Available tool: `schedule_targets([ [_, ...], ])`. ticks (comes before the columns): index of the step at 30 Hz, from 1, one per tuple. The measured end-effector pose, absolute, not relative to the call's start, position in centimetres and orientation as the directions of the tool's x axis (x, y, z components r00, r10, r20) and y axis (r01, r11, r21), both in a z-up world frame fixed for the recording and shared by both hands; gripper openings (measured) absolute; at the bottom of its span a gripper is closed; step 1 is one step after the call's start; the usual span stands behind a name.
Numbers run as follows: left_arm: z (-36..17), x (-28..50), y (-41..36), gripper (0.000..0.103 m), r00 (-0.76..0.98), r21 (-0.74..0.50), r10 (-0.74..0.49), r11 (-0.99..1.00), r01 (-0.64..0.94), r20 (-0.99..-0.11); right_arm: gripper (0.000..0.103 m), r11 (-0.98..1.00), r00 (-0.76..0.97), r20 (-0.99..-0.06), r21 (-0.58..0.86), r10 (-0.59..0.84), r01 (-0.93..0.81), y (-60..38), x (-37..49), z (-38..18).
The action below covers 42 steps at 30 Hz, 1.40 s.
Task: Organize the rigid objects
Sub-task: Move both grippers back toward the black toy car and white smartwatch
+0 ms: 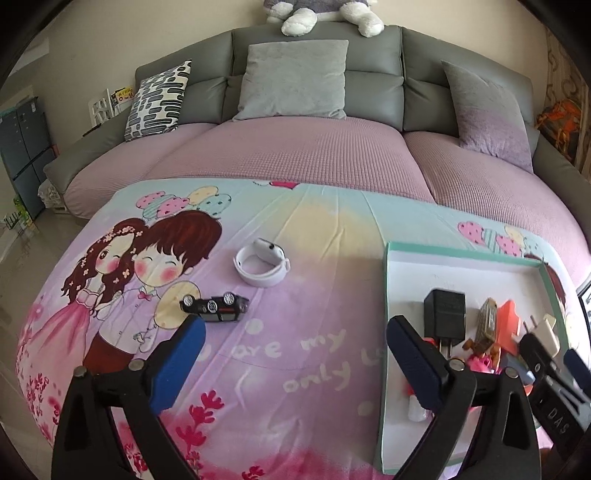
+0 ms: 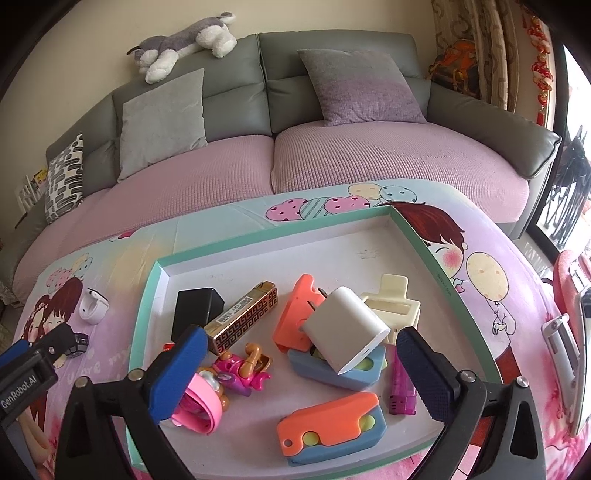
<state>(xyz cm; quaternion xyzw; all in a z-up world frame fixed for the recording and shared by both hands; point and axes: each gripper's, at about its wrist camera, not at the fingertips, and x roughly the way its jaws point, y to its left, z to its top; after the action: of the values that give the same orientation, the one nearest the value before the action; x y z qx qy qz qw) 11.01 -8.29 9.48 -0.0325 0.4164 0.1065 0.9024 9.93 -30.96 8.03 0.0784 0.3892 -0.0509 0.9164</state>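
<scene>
Both the left gripper [image 1: 295, 345] and right gripper [image 2: 301, 356] are spread wide, nothing held; white charger [image 2: 347, 328] is left piled in the tray [image 2: 147, 295].

Open left gripper [image 1: 295, 341], toy car [image 1: 216, 307], watch [image 1: 261, 266]

Grey sofa [image 1: 314, 48] against a cream wall [image 1: 110, 33], pink quilted cover [image 1: 295, 151] over its seats. Three cushions [image 1: 293, 79] propped along the backrest, one patterned black and white. Plush dog [image 2: 184, 40] lying on top. Patterned curtain [image 2: 480, 48] at right, pale tiled floor [image 1: 22, 240] at left. Soft daylight throughout.
</scene>
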Motion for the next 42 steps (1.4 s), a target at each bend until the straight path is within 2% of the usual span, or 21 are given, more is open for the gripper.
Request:
schedule_targets([
  [10,10.1,12.2,-7.1,0.099,0.633,0.027,0.159,0.977,-0.213,-0.758,0.103,0.98,0.709,-0.704,0.155,0.022,0.124,-29.4,10.1,8.7],
  [21,9.0,12.7,-2.7,0.099,0.579,0.072,0.219,0.961,-0.266,-0.785,0.103,0.989,0.7,-0.709,0.145,0.085,0.028,-24.0,10.6,8.6],
  [31,8.3,13.1,2.6,0.099,0.573,0.007,0.223,0.935,-0.354,-0.789,0.103,0.993,0.701,-0.705,0.112,0.11,-0.043,-19.0,10.9,8.1],
  [42,4.4,12.8,7.1,0.099,0.52,-0.086,0.13,0.925,-0.37,-0.844,0.103,0.985,0.71,-0.683,0.138,0.17,-0.103,-15.4,11.2,7.7],
])
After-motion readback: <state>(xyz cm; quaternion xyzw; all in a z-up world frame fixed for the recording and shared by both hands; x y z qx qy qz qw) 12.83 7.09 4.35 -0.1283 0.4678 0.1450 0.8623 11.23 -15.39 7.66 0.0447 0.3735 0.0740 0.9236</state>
